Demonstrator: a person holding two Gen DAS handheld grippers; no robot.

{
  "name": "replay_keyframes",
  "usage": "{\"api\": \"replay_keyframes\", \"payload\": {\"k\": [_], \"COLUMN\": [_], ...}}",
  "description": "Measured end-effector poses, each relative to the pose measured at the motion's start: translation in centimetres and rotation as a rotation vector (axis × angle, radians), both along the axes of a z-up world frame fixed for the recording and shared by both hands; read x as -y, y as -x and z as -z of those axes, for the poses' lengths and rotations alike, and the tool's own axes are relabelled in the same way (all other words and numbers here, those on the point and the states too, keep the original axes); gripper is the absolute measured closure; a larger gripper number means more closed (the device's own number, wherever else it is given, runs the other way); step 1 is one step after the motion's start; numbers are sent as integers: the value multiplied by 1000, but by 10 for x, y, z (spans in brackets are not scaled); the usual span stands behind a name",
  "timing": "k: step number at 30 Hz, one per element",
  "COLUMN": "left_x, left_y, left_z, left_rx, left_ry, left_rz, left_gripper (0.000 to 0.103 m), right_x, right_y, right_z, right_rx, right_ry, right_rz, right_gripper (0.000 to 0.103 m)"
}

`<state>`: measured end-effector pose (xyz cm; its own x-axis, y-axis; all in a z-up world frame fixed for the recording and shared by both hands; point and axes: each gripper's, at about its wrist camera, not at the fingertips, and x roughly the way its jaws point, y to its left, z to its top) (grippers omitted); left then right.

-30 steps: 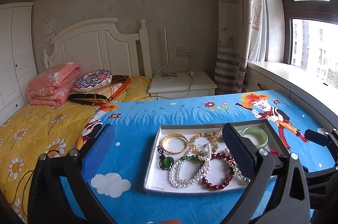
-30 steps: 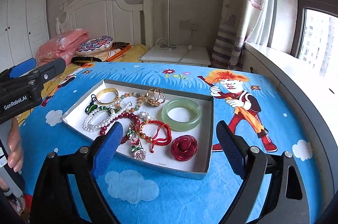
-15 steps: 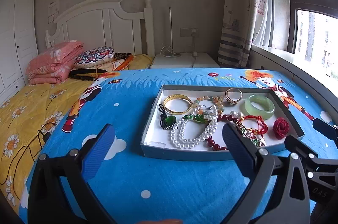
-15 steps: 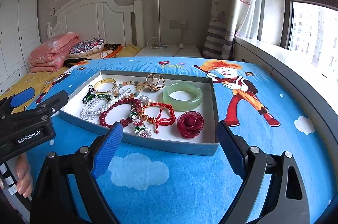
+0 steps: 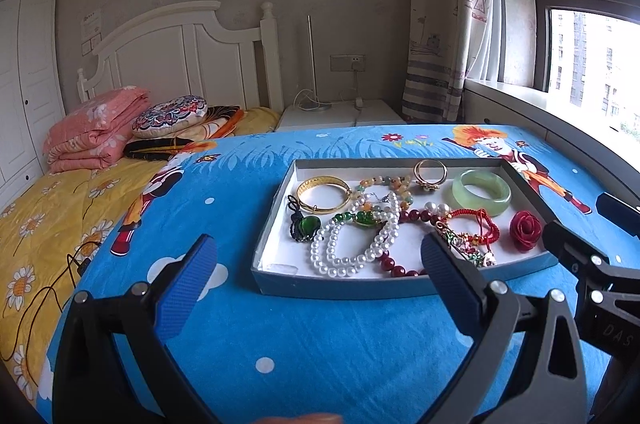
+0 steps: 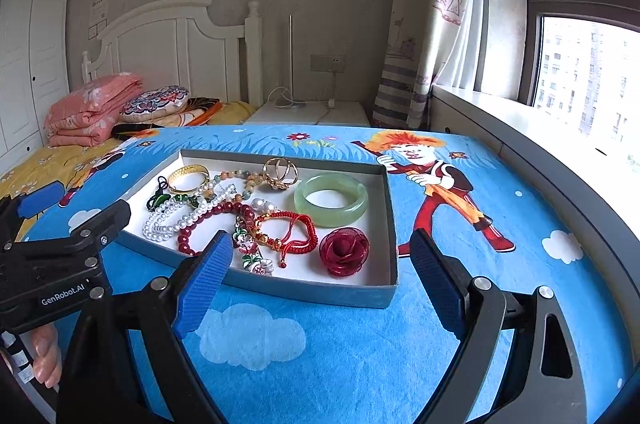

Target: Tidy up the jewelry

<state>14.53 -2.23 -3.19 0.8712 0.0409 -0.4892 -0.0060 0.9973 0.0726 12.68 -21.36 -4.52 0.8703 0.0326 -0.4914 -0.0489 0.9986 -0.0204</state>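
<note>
Jewelry (image 5: pixel 376 224) is lying heaped in a shallow tray (image 5: pixel 344 288) that is resting on a blue cloth (image 5: pixel 320 344) over the table. The left gripper (image 5: pixel 316 264) and the right gripper (image 6: pixel 320 264) are hovering just short of the tray's near wall, both with jaws spread wide and holding nothing. The pearls (image 5: pixel 348 248), red beads (image 6: pixel 212 220) and red cord (image 6: pixel 296 228) are overlapping, so lifting one strand is likely to be dragging its neighbours along. The jade bangle (image 6: pixel 332 199) and the rose (image 6: pixel 344 250) are lying apart, offering cleaner access. The tray wall is limiting low approaches; open cloth is lying on every side, and the grippers are working near each other.
</note>
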Motion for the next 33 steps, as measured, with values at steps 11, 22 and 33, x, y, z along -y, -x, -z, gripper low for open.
{"api": "replay_keyframes", "payload": {"k": [11, 22, 33], "left_x": [0, -1, 0], "left_y": [-1, -3, -2], "left_z": [3, 3, 3], "left_rx": [-11, -13, -9], "left_ry": [8, 11, 8], "left_rz": [16, 17, 19], "left_gripper": [4, 4, 4], "right_x": [-5, -1, 0], "right_y": [3, 2, 1], "right_z": [-1, 1, 3], "right_rx": [26, 18, 18], "right_ry": [34, 18, 13], "right_rz": [1, 14, 19], "right_gripper": [18, 18, 18]}}
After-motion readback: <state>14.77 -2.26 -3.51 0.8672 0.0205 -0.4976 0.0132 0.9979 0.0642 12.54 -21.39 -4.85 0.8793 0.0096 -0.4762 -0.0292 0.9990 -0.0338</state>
